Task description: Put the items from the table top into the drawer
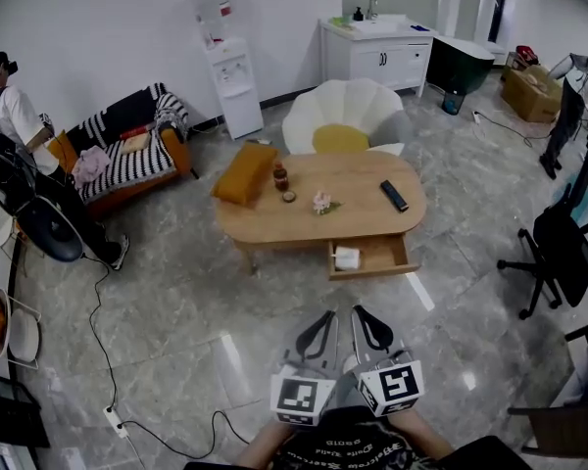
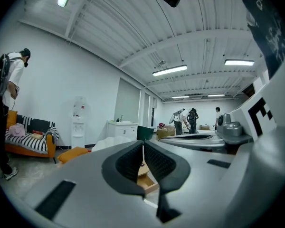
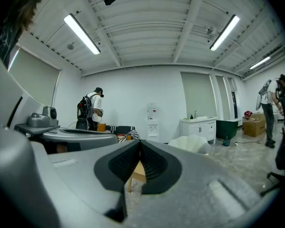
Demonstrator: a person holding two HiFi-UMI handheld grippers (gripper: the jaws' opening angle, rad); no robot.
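Observation:
Ahead on the floor stands an oval wooden table point(image 1: 318, 225). On it lie an orange cushion point(image 1: 245, 172), a small brown bottle point(image 1: 280, 176), a small round lid-like thing point(image 1: 289, 196), a pink flower piece point(image 1: 321, 203) and a black remote point(image 1: 394, 195). The table's drawer point(image 1: 384, 256) is pulled out towards me, with a white roll point(image 1: 347, 258) inside. My left gripper point(image 1: 325, 319) point(image 2: 143, 146) and right gripper point(image 1: 364, 314) point(image 3: 139, 144) hang side by side over the floor, well short of the table. Both are shut with nothing between the pads.
A white shell chair point(image 1: 348, 114) with a yellow cushion stands behind the table. A striped sofa point(image 1: 127, 153), a water dispenser point(image 1: 231, 71) and a person point(image 1: 20, 140) are at the left. A black office chair point(image 1: 563, 253) is at the right. A cable point(image 1: 103, 360) runs across the floor.

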